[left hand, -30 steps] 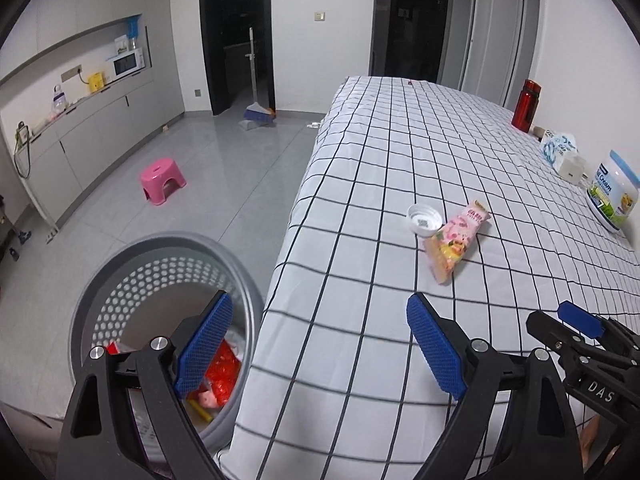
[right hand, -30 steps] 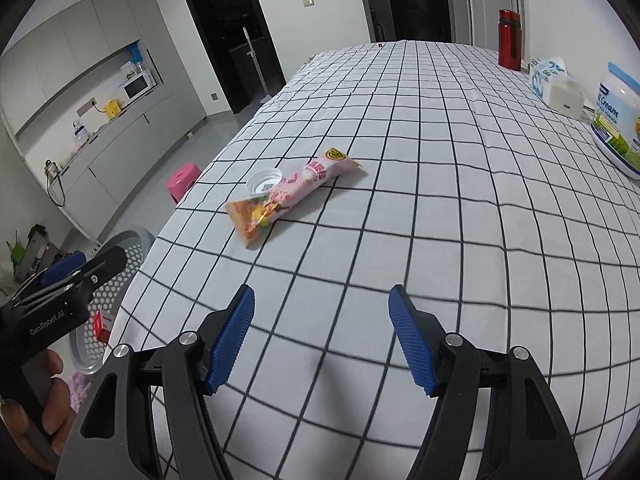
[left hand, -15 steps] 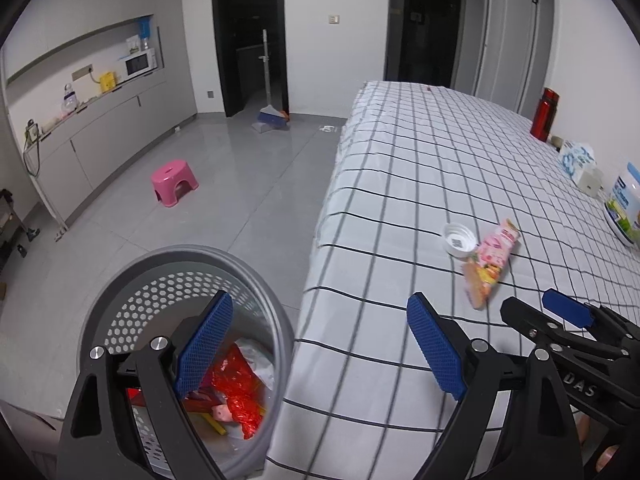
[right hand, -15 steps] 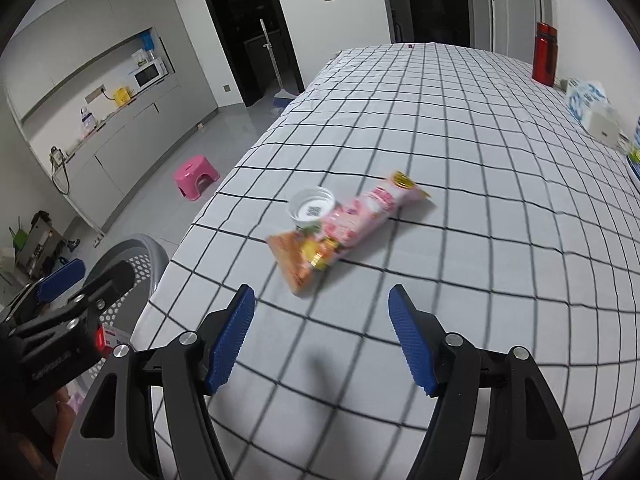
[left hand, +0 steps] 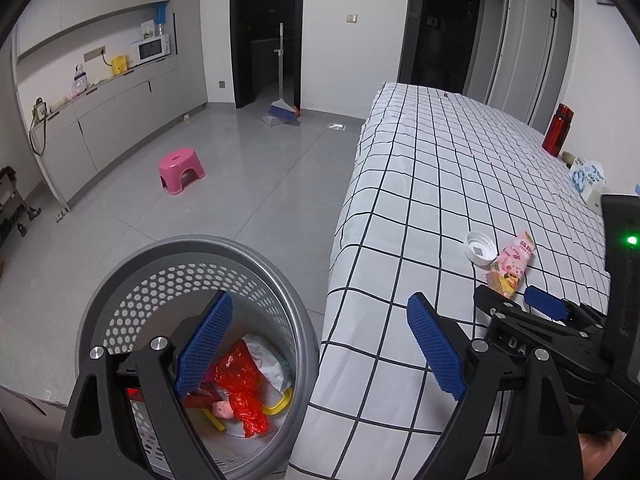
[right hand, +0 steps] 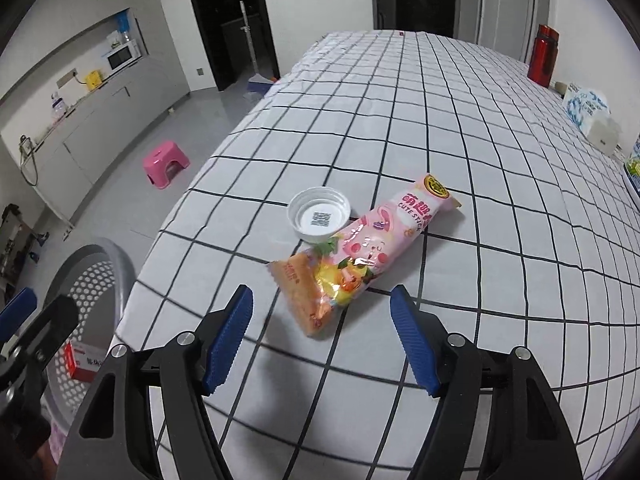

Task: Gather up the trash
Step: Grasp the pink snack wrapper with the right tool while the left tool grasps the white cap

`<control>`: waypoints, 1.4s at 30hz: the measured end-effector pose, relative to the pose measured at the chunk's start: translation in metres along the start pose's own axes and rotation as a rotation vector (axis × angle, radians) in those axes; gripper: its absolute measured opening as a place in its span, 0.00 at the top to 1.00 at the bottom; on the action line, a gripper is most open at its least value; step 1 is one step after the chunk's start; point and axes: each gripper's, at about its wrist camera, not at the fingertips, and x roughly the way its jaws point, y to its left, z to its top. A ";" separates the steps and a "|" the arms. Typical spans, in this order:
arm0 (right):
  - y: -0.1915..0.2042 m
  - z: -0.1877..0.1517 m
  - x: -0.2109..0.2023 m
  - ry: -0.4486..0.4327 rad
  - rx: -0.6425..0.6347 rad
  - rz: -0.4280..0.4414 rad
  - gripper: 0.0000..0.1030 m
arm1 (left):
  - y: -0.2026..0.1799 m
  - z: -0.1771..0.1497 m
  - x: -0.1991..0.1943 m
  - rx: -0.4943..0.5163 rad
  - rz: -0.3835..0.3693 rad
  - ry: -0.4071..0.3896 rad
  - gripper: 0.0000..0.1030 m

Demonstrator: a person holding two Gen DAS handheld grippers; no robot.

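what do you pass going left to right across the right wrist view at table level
grey perforated plastic bin → white round bottle cap → pink snack wrapper → blue-and-white tissue pack

L wrist cam looks down over bin [left hand: 192, 268]; R cam nearer table [right hand: 440, 120]; both share these.

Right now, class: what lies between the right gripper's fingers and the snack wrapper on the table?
Nothing but bare checked tablecloth, as the right wrist view shows. The right gripper is open, short of the snack wrapper.
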 end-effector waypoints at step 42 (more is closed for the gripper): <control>-0.105 0.034 0.015 -0.022 -0.019 -0.052 0.46 | -0.086 0.017 0.030 0.089 -0.064 0.045 0.15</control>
